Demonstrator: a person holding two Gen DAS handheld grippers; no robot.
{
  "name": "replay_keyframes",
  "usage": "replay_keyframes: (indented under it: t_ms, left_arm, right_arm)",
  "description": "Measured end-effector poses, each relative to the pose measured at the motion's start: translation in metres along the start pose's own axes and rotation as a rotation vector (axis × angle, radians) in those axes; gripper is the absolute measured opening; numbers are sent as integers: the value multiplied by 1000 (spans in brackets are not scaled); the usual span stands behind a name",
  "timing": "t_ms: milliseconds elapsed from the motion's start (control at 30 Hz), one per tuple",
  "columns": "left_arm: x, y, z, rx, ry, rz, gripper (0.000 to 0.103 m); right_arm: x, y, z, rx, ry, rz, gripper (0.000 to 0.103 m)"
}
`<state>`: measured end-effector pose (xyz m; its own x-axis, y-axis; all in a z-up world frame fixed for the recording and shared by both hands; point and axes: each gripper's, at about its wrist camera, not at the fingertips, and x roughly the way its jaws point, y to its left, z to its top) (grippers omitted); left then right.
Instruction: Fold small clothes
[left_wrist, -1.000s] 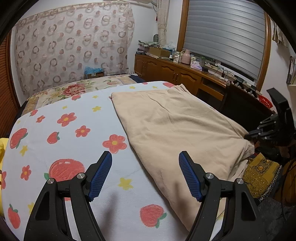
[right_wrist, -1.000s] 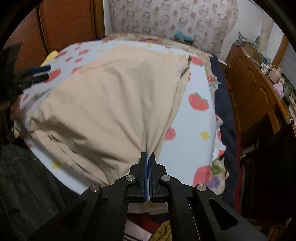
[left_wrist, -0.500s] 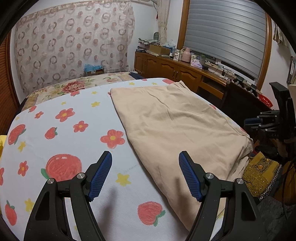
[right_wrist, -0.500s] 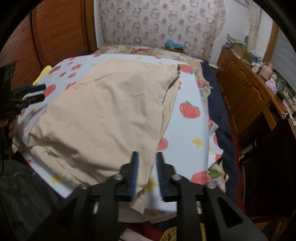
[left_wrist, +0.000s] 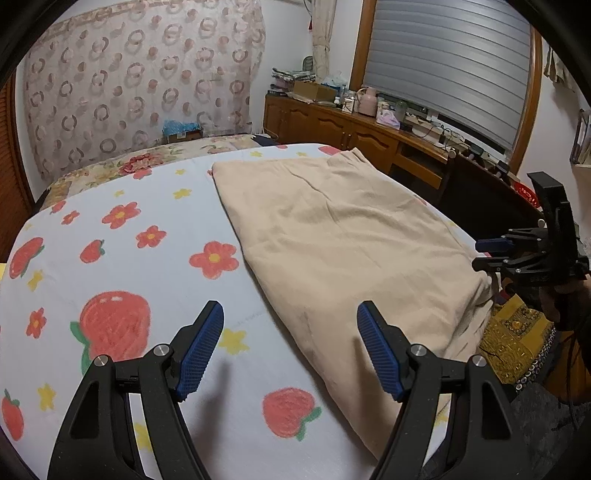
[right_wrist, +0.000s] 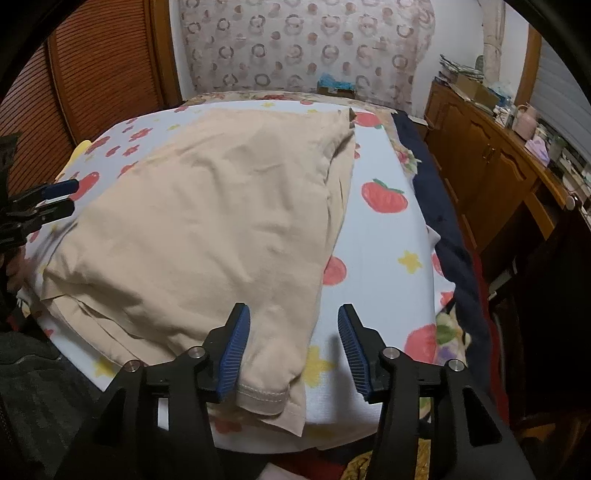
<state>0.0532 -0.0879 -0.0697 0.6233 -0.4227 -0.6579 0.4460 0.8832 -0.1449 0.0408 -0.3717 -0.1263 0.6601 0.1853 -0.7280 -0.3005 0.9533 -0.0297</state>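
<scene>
Beige garment (right_wrist: 207, 221) lies lengthwise up the bedsheet (left_wrist: 110, 258); both claws (left_wrist: 290, 350) (right_wrist: 293, 350) spread, empty.

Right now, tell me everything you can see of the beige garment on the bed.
The beige garment is a plain, soft, knit-looking cloth, folded over so layered edges show at its near left corner. It lies flat, lightly wrinkled, on the fruit-and-flower sheet, and its stitched hem corner hangs over the near bed edge. Neither gripper holds it: the right gripper is open over that hem, and the left gripper is open, with its right finger over the garment's edge.
</scene>
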Motion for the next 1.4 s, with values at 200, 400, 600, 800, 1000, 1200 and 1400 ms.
replay_keyframes:
  t_ms: [200, 400, 600, 800, 1000, 1200, 1400]
  left_arm:
    - [-4, -6, -12, -7, 42, -43, 75]
    - [-6, -9, -21, -14, 69, -57, 75]
    - [-6, -11, -27, -20, 96, -72, 76]
    - [-5, -16, -30, -17, 109, -121, 75]
    - [-2, -20, -29, -2, 120, -114, 75]
    - [0, -19, -31, -11, 136, -139, 69]
    - [0, -23, -33, 5, 154, -184, 38]
  right_arm:
    - [-1, -3, -1, 34, -6, 42, 54]
    - [4, -5, -6, 41, 10, 35, 54]
    - [2, 5, -8, -6, 10, 43, 54]
    - [-1, 12, -9, -17, 8, 84, 38]
    - [-2, 17, -10, -26, 6, 98, 24]
    - [-3, 18, -11, -4, -3, 133, 8]
    - [-18, 13, -9, 42, -89, 170, 7]
